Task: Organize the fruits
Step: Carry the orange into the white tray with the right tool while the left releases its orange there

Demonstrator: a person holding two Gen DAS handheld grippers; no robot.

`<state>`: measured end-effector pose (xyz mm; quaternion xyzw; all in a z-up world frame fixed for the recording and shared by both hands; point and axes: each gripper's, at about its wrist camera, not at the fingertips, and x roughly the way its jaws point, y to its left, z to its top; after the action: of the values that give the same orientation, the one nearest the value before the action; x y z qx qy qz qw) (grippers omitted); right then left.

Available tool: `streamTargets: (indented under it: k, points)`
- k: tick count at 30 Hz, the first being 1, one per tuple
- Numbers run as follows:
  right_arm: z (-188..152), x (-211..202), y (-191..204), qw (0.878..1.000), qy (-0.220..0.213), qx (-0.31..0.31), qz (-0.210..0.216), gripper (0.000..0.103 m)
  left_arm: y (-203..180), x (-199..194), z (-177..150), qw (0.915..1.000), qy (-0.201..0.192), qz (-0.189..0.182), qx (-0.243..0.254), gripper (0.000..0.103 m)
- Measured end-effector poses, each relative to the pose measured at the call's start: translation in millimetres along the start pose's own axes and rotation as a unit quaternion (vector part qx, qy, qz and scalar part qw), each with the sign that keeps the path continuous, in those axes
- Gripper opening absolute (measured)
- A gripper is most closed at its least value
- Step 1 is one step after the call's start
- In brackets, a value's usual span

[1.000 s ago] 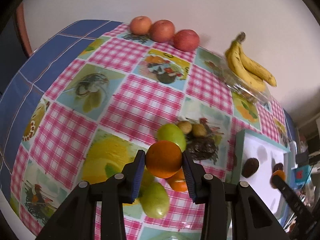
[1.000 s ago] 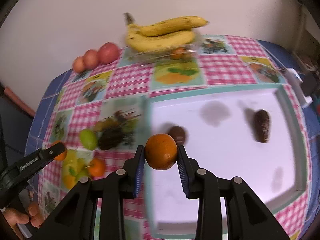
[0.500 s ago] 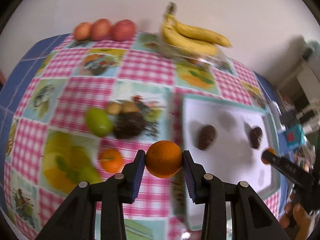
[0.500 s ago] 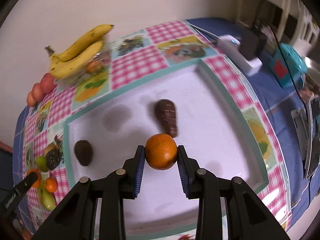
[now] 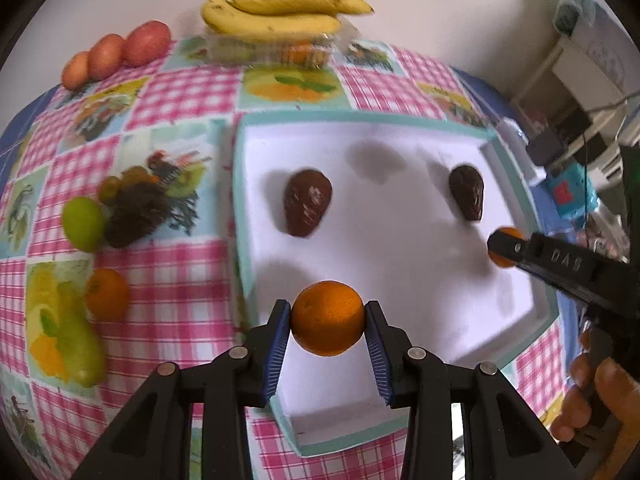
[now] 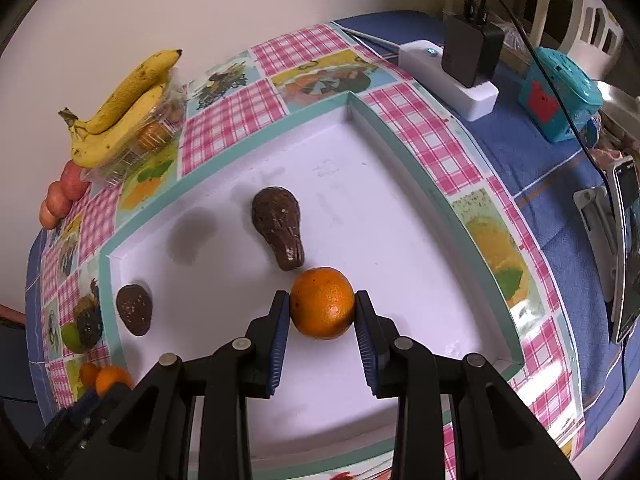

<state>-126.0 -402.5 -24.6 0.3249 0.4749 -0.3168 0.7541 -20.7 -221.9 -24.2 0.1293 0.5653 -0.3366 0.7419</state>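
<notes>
Each gripper pinches an orange over the white tray (image 5: 520, 184): left gripper (image 5: 327, 319) at lower centre, right gripper (image 6: 322, 304) beside an avocado (image 6: 278, 232) (presumably sorting by kind).

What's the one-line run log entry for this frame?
left gripper: shut on orange | right gripper: shut on second orange | both over white tray | tray: two dark fruits
</notes>
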Motion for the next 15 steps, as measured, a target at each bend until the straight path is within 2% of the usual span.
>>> streamTargets:
  k: [5,15]
  points:
    - [-2,6,-2,1.000,0.009,0.001,-0.005,0.034,-4,8,-4,0.9998,0.007,0.014,0.011,0.040]
    - [-4,13,-5,1.000,0.018,0.007,-0.006,0.034,-3,13,-7,0.9998,0.020,0.006,0.004,0.041]
